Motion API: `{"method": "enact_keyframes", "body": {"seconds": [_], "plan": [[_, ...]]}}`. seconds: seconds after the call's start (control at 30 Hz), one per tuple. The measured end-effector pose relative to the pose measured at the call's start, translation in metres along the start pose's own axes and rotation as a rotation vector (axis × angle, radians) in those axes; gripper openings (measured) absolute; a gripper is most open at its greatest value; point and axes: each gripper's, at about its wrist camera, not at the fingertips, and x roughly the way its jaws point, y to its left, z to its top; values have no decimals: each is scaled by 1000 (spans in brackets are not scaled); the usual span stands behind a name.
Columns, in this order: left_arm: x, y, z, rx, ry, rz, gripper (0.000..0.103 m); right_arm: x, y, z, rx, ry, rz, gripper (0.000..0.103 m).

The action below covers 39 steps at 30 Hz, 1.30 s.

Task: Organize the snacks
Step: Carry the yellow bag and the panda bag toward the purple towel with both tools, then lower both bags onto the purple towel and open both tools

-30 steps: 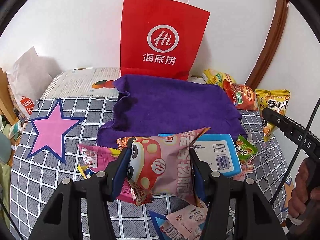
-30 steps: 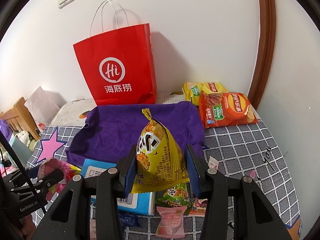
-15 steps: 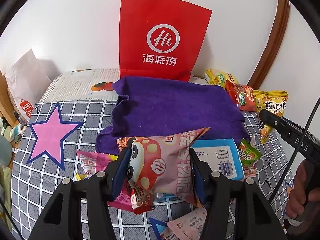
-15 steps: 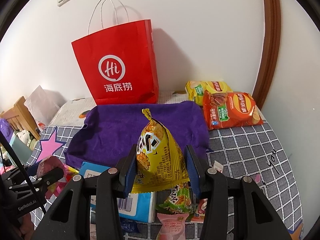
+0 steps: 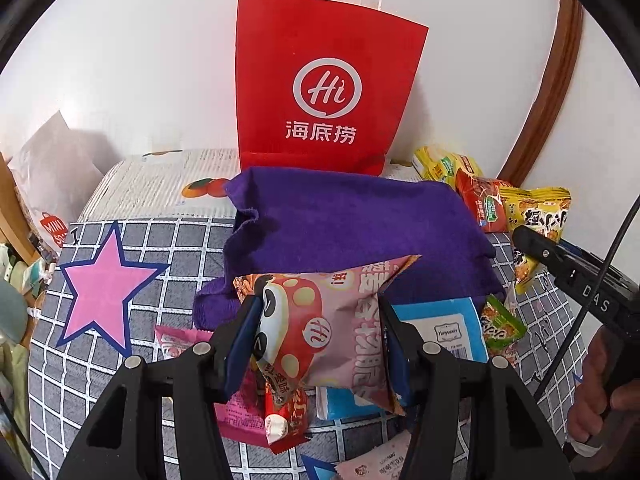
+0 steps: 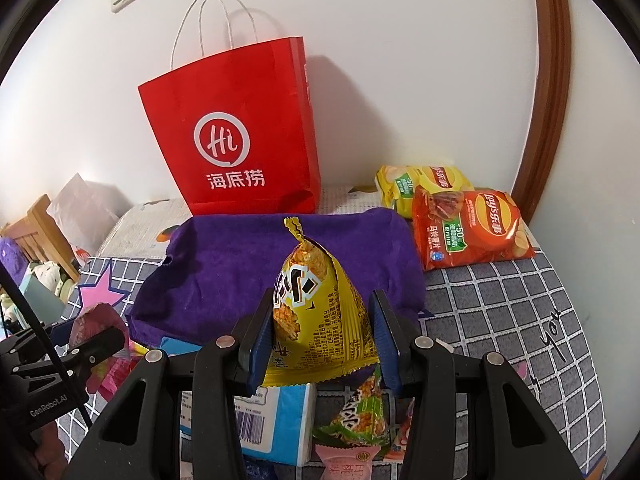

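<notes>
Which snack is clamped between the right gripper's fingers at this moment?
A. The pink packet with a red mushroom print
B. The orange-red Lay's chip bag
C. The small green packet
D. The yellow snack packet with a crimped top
D: in the right wrist view the right gripper has both blue pads pressed on the yellow snack packet, while the orange-red Lay's chip bag lies beyond the purple towel.

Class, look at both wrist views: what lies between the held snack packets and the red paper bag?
Only the purple towel, bare on top, spread before the red paper bag; both wrist views show it.
</notes>
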Motion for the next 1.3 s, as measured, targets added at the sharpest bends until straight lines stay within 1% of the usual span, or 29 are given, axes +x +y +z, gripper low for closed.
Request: {"method": "enact_keyframes", "body": {"seconds": [0.7, 0.97, 1.07, 1.3], "plan": [[15, 7, 10, -8, 2, 12, 54, 25, 5, 10, -17, 18, -1, 45], [22, 9, 19, -1, 4, 24, 54, 35, 6, 23, -17, 7, 3, 45], [24, 12, 22, 1, -1, 27, 54, 42, 6, 29, -14, 16, -4, 45], [35, 30, 26, -17, 19, 37, 54, 58, 11, 42, -25, 27, -2, 45]]}}
